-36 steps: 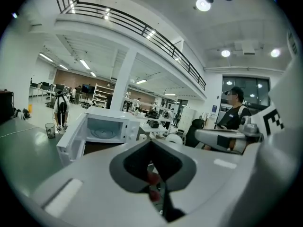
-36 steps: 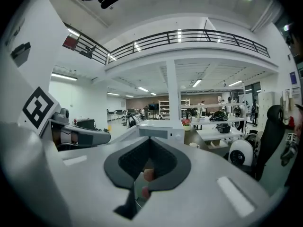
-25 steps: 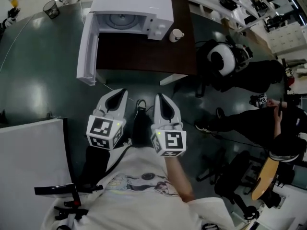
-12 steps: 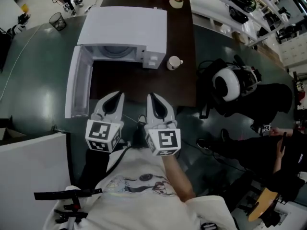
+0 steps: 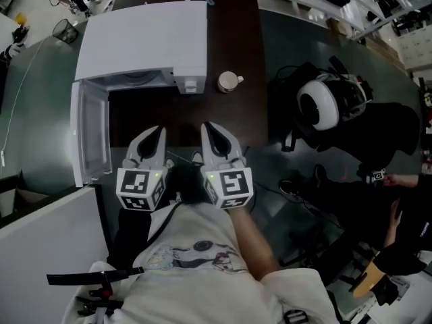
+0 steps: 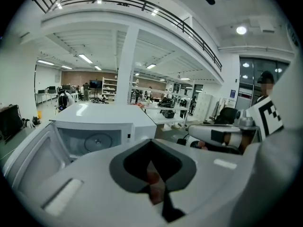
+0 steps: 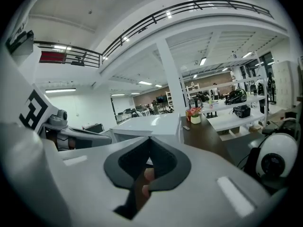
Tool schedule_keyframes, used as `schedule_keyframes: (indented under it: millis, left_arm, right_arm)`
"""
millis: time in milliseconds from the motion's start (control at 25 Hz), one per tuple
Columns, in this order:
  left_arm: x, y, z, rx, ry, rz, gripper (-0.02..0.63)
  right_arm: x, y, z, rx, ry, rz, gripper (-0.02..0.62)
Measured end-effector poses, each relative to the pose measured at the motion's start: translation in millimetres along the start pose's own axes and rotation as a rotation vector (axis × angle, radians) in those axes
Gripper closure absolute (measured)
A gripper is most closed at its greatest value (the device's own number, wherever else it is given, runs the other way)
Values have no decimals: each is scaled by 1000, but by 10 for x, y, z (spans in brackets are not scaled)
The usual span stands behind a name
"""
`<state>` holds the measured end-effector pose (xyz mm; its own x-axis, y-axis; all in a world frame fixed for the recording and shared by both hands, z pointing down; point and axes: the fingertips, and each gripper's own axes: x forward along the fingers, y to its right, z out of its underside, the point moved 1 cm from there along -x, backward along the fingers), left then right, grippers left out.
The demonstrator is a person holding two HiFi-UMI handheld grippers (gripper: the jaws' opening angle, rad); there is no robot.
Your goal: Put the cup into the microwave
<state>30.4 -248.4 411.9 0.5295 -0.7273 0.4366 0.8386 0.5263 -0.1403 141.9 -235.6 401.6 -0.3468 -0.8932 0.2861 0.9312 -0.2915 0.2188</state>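
A small white cup (image 5: 229, 81) stands on the dark brown table (image 5: 239, 120), just right of the white microwave (image 5: 145, 42). The microwave's door (image 5: 93, 139) hangs open to the left and its turntable shows inside (image 6: 97, 142). My left gripper (image 5: 154, 135) and right gripper (image 5: 210, 129) are held side by side over the table's near edge, both shut with nothing in them. The left one points at the open cavity. The right one points just left of the cup and is well short of it. In the right gripper view the microwave (image 7: 151, 123) shows, but no cup.
A white and black helmet-like thing (image 5: 320, 106) lies on dark gear right of the table. A seated person (image 5: 378, 194) is at the far right. A white panel (image 5: 40, 235) stands at the lower left. A wire bin (image 5: 65, 30) sits on the floor beyond the microwave.
Both grippers have moved forward together, from over the floor to over the table's near edge. The microwave and cup now lie closer below them. The jaws stayed shut.
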Motion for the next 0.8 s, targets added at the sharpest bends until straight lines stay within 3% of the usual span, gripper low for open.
schedule_keyframes:
  millis: [480, 800]
  left_arm:
    - [397, -100, 249, -53, -66, 21, 606]
    - [643, -280, 779, -148, -254, 18, 606]
  right_arm:
    - [258, 279, 267, 13, -98, 60, 592]
    - [441, 510, 693, 71, -204, 87, 591]
